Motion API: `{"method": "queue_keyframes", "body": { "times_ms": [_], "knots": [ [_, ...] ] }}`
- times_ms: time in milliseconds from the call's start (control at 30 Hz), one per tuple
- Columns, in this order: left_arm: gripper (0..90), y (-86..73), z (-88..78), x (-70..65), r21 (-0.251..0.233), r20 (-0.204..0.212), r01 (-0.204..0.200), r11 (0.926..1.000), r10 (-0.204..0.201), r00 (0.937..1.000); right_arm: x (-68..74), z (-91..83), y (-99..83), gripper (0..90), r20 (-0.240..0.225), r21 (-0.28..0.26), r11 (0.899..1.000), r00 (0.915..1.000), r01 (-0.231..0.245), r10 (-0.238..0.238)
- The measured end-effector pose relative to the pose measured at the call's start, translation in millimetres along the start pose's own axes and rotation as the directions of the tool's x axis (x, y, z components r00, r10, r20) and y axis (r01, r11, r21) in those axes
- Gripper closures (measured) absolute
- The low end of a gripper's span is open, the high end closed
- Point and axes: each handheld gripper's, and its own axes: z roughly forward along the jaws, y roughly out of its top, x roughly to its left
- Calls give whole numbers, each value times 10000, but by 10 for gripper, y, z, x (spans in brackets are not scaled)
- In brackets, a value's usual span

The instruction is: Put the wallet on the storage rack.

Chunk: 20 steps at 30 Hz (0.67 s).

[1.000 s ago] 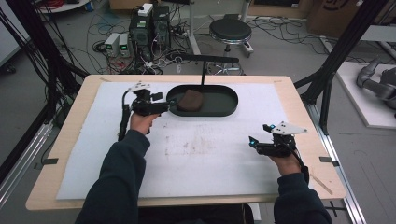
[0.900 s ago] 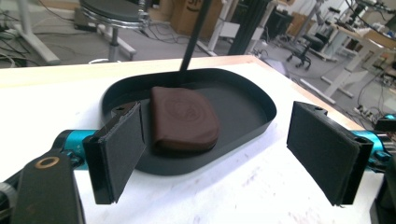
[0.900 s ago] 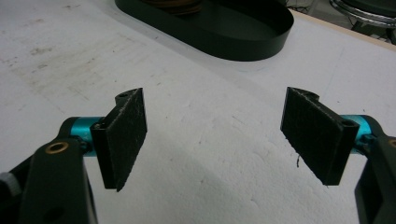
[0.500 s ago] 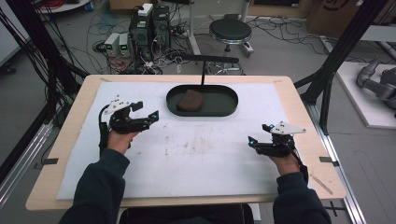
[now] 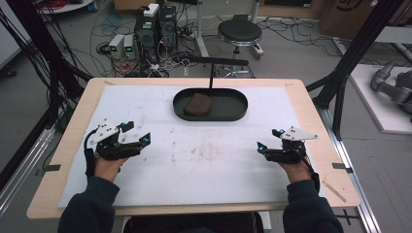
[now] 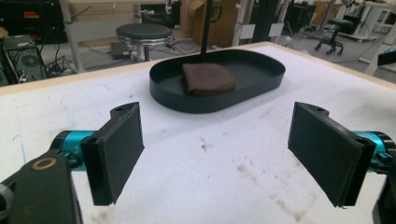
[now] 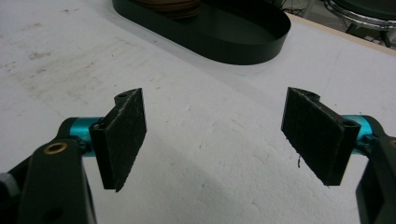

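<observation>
A black oval tray (image 5: 231,108) stands at the back middle of the white mat, and a brown folded pad (image 5: 197,104) lies in its left half. My left gripper (image 5: 137,132) hovers over the mat's front left, open and holding nothing. From the left gripper view its jaws (image 6: 219,140) stand wide apart and point at the tray (image 6: 215,100) and the pad (image 6: 208,79). At the front right my right gripper (image 5: 268,139) is open too. Between its spread jaws (image 7: 215,135) lies bare mat, with the tray (image 7: 224,46) farther off.
The white mat (image 5: 194,160) covers most of the wooden table (image 5: 311,111) and carries brown smudges. A thin black post (image 5: 211,75) with a crossbar rises just behind the tray. Beyond the table are a stool (image 5: 239,31), computer boxes and cables on the floor.
My left gripper has drawn back from the tray's left end to the front left of the mat, open and empty. The right gripper has not moved.
</observation>
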Motion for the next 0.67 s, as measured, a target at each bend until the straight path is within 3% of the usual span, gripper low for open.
{"method": "queue_keyframes", "body": {
  "times_ms": [233,533,667],
  "knots": [
    [181,-51,18,28,14,-162,124,9999,-124,9998,36,12,4,222,-131,83,10000,9999,19,-18],
    [187,-102,14,98,56,-397,350,9994,-348,9986,1,-6,-15,220,64,87,9999,10000,-53,52],
    [187,-142,20,134,43,-496,622,9981,-619,9968,-1,-3,-13,220,31,89,10000,10000,11,-11]
  ]
}}
